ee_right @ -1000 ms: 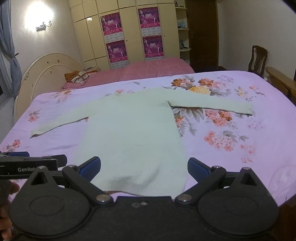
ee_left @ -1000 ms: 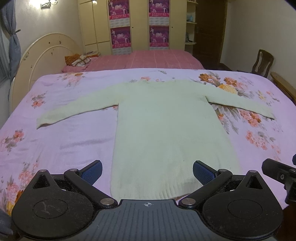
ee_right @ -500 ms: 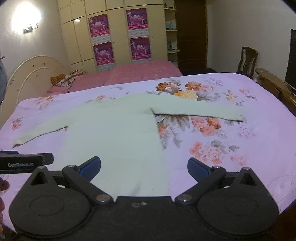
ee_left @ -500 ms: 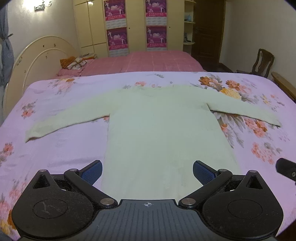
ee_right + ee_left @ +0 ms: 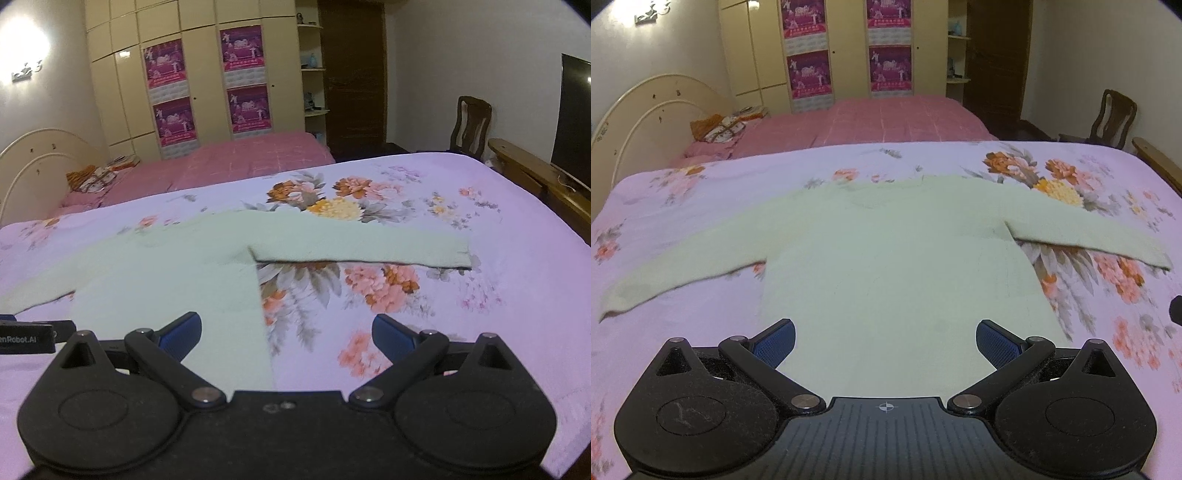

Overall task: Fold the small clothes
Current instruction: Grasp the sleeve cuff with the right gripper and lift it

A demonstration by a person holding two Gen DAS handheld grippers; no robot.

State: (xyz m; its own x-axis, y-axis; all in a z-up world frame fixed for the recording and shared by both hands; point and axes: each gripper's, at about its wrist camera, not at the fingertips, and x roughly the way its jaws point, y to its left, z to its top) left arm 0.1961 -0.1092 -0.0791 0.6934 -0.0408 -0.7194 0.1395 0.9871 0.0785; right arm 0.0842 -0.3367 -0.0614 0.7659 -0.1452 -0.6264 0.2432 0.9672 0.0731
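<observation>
- Bedroom with two beds: your floral bedspread (image 5: 701, 206) carried one pale green sweater (image 5: 894, 258), lying flat in the middle, both sleeves spread out toward the side edges, hem toward the near edge.
- You held two grippers: the left gripper (image 5: 885, 338) was over the sweater's lower body, jaws spread wide and empty.
- Your right gripper (image 5: 287, 334) was over the sweater's right side edge, jaws likewise wide apart, gripping nothing.
- The knit looked soft, light and limp; it would likely sag and stretch, not slide.
- Best holds seemed to be the right cuff (image 5: 458, 254) and left cuff (image 5: 617, 299), then the hem corners.
</observation>
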